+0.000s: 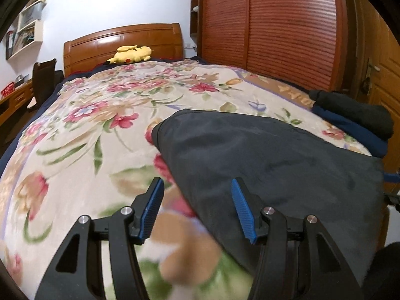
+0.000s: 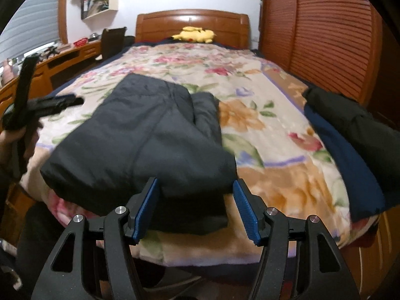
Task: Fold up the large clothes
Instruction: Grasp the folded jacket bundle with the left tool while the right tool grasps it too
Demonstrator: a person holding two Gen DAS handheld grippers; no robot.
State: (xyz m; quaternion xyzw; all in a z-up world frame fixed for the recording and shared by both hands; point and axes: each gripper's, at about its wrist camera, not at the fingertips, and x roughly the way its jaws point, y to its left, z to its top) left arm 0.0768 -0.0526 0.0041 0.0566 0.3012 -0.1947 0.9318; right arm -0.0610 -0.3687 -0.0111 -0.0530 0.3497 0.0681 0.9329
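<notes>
A dark grey padded jacket [image 2: 150, 135] lies folded on the floral blanket near the foot of the bed; it also shows in the left wrist view [image 1: 275, 165]. My right gripper [image 2: 196, 187] is open and empty, its jaws spread at the jacket's near edge without gripping it. My left gripper [image 1: 197, 187] is open and empty, hovering over the jacket's left edge. The left gripper also shows at the left of the right wrist view [image 2: 50, 105], held in a hand.
The floral blanket [image 1: 100, 115] covers the bed. A stack of dark and navy clothes [image 2: 350, 135] lies at the bed's right edge; it also shows in the left wrist view [image 1: 355, 122]. A yellow plush toy [image 2: 195, 35] sits by the headboard. A wooden wardrobe [image 2: 325, 37] stands right, a desk [image 2: 50, 62] left.
</notes>
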